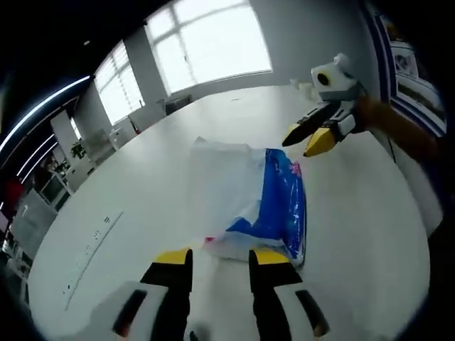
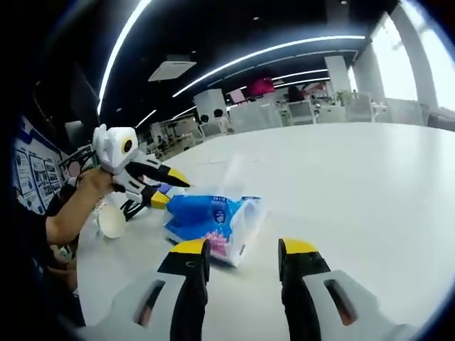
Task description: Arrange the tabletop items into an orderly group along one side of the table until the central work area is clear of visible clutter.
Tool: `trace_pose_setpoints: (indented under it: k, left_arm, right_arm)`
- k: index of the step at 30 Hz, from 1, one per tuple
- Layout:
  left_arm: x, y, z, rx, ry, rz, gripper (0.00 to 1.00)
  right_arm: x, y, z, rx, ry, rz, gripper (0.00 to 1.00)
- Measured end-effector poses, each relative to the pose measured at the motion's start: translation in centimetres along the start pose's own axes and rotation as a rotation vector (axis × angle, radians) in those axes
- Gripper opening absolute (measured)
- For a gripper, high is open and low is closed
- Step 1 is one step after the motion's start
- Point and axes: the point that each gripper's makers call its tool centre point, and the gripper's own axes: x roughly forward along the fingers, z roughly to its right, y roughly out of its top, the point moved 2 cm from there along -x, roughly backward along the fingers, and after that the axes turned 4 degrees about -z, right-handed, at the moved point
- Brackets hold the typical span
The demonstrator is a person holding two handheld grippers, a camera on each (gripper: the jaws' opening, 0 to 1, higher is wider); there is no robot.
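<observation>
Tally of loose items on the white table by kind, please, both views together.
Blue-and-white plastic package: 1
Paper cup: 1
Total: 2

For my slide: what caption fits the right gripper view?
Open right claw faces a blue-and-white plastic pack on the white table; the left claw hovers beyond.

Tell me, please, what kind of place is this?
Probably an open-plan office or meeting area: a large white table, big windows, long ceiling light strips and desks with chairs in the background.
</observation>
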Motion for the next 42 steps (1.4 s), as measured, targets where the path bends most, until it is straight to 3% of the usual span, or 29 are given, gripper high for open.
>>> trace_pose_setpoints:
  k: [5,9,13,16,23,28,42]
  left_arm:
    - [-0.7,0.6,1.1,-0.029,-0.048,0.040,0.59]
    - [-1.4,1.1,1.8,-0.013,-0.089,0.064,0.69]
    - [-2.2,1.9,2.7,-0.046,-0.155,0.103,0.86]
    - [-2.7,2.6,3.5,-0.088,-0.206,0.146,1.00]
    - [-3.1,2.7,3.3,-0.087,-0.175,0.141,1.00]
    - [-3.6,2.6,3.4,-0.085,-0.171,0.145,1.00]
    - [-5.7,2.4,3.5,-0.092,-0.152,0.165,1.00]
  right_arm:
    - [-0.2,0.1,-0.3,-0.038,-0.002,0.005,0.48]
    - [-0.3,0.3,-0.4,-0.065,-0.014,0.007,0.61]
    - [-0.5,0.4,-0.7,-0.079,-0.011,0.007,0.66]
    - [-0.6,0.6,-0.9,-0.076,-0.010,0.019,0.77]
    - [-1.0,0.8,-1.9,-0.105,-0.006,0.035,0.99]
    - [-1.1,1.2,-2.3,-0.084,0.027,0.044,1.00]
    - [-2.2,1.2,-3.5,-0.105,-0.006,0.039,1.00]
